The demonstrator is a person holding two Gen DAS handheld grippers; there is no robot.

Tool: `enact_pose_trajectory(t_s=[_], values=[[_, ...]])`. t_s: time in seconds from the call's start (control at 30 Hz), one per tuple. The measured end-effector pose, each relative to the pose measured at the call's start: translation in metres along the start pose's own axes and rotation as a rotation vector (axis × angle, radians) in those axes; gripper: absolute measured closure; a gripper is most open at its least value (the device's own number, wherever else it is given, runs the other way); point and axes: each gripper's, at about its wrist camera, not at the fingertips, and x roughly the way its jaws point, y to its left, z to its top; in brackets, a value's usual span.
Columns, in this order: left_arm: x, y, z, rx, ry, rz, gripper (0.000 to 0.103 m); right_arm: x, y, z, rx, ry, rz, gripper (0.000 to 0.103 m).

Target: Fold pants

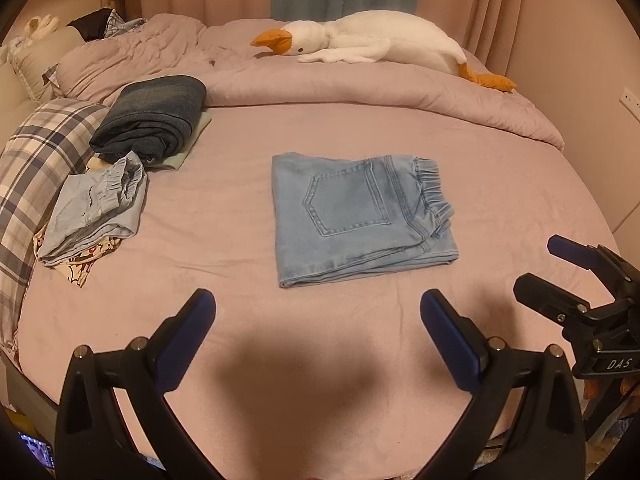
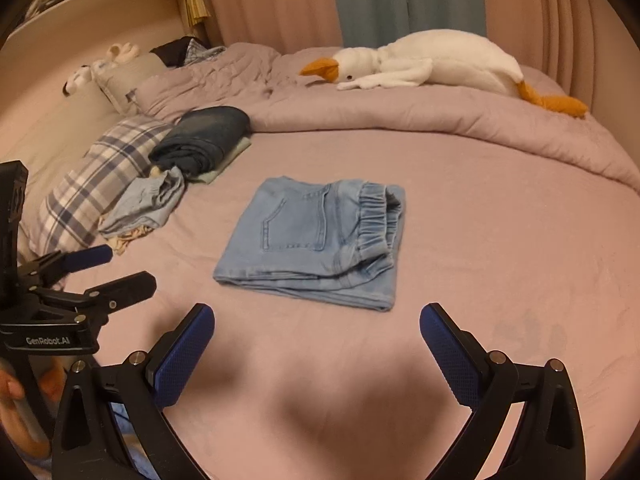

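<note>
Light blue denim pants (image 1: 360, 216) (image 2: 316, 240) lie folded into a flat square on the pink bed sheet (image 1: 224, 216) (image 2: 500, 248), back pocket up and elastic waistband at the right. My left gripper (image 1: 318, 304) hangs open above the sheet, short of the near edge of the pants, with nothing between its blue pads. My right gripper (image 2: 316, 316) is open wide too, also short of the pants and holding nothing. In the left wrist view the right gripper (image 1: 540, 264) shows at the right edge; in the right wrist view the left gripper (image 2: 120, 266) shows at the left.
At the left lie dark folded jeans (image 1: 152, 120) (image 2: 204, 140), another light denim piece (image 1: 96, 208) (image 2: 148, 204) on patterned cloth, and a plaid pillow (image 1: 36, 152) (image 2: 96, 184). A bunched pink duvet (image 1: 380, 92) with a white plush goose (image 1: 372, 40) (image 2: 432, 60) runs along the far side.
</note>
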Motion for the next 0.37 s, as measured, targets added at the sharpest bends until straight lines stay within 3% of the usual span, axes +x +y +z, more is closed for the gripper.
enact_pose_trajectory(t_s=[0.37], values=[[-0.0019,-0.0013,0.0011,-0.003,-0.007,0.019,0.001,-0.0042,0.0003,0.0006,0.008,-0.008,0.008,0.001]])
